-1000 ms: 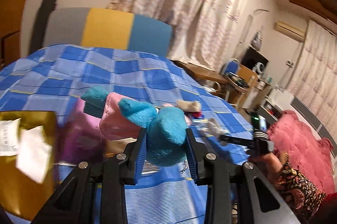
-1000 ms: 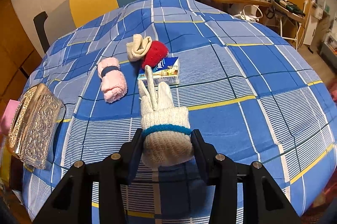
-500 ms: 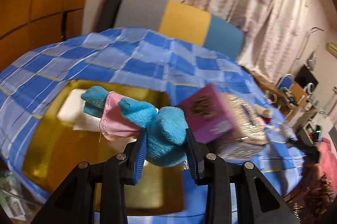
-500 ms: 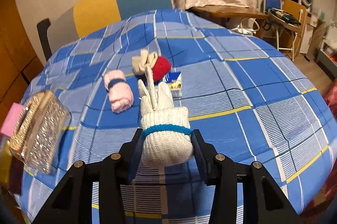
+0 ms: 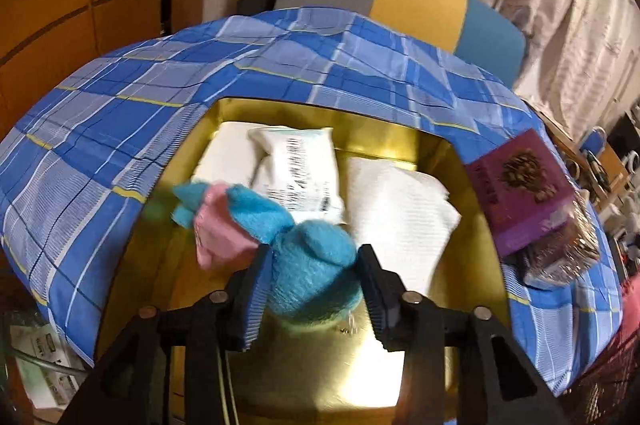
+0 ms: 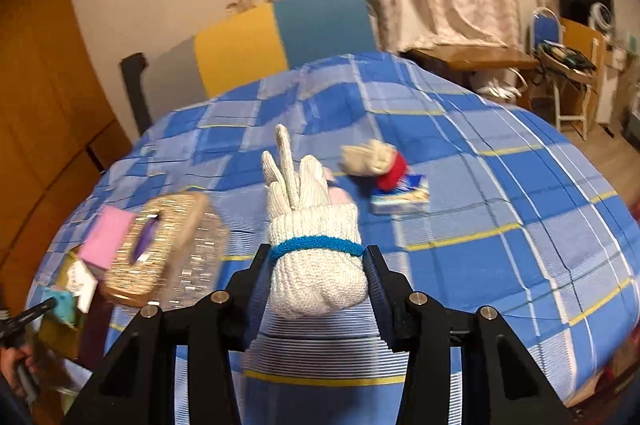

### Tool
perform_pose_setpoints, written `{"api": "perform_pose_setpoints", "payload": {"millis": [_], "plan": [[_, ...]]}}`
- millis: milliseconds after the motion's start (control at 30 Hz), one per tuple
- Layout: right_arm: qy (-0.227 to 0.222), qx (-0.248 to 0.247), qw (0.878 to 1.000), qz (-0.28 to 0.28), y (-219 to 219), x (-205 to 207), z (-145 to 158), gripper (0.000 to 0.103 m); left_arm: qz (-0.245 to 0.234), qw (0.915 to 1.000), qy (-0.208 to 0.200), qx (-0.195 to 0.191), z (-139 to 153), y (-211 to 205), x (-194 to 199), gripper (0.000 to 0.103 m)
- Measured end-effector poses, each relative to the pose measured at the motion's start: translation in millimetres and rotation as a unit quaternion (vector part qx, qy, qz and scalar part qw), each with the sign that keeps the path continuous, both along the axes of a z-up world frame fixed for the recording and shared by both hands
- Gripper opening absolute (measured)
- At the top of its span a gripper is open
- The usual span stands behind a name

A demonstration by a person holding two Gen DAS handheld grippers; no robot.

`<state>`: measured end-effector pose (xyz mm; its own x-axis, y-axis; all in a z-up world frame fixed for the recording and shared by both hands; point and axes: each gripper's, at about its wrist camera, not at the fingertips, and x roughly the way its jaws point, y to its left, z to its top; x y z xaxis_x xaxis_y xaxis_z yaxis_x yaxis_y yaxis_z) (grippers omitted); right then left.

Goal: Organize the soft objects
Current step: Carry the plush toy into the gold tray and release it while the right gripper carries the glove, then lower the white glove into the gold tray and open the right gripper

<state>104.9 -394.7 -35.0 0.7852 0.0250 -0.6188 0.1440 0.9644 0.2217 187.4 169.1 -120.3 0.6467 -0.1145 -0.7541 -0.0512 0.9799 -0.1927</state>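
Soft items are partly stowed: left gripper (image 5: 314, 279), jaws just opening, releases a blue-pink sock bundle (image 5: 280, 237) over the gold tin (image 5: 452, 161); right gripper (image 6: 316, 281) clamps a white glove bundle (image 6: 312, 245); socks (image 6: 374, 161) at one o'clock remain.

The tabletop's cloth (image 5: 120, 129) is blue plaid with pale striped squares and thin yellow lines. The open box (image 5: 452, 161) gleams gold inside; in it lie white folded cloths (image 5: 396, 209) and a white packet (image 5: 300, 173) with black print. The plush toy (image 5: 308, 273) is turquoise with a pink piece. The rolled knit glove (image 6: 316, 257) is cream with a blue band. The tissue box (image 6: 160, 245) is glittery gold. The black claws (image 6: 316, 289) frame it. The chair back (image 6: 280, 37) is grey, yellow and blue.
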Motion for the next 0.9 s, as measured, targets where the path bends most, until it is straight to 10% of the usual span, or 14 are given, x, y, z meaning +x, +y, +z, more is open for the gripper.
{"api": "perform_pose_setpoints", "payload": {"millis": [467, 900], "plan": [[-0.043, -0.001, 0.988, 0.149, 142, 0, 44, 0.046, 0.061, 0.9926, -0.081, -0.068, 22, 13, -65, 0.053], [0.021, 0.03, 0.96, 0.276, 285, 22, 6, 0.046, 0.048, 0.9937, -0.086, -0.053, 22, -3, -89, 0.053]]}}
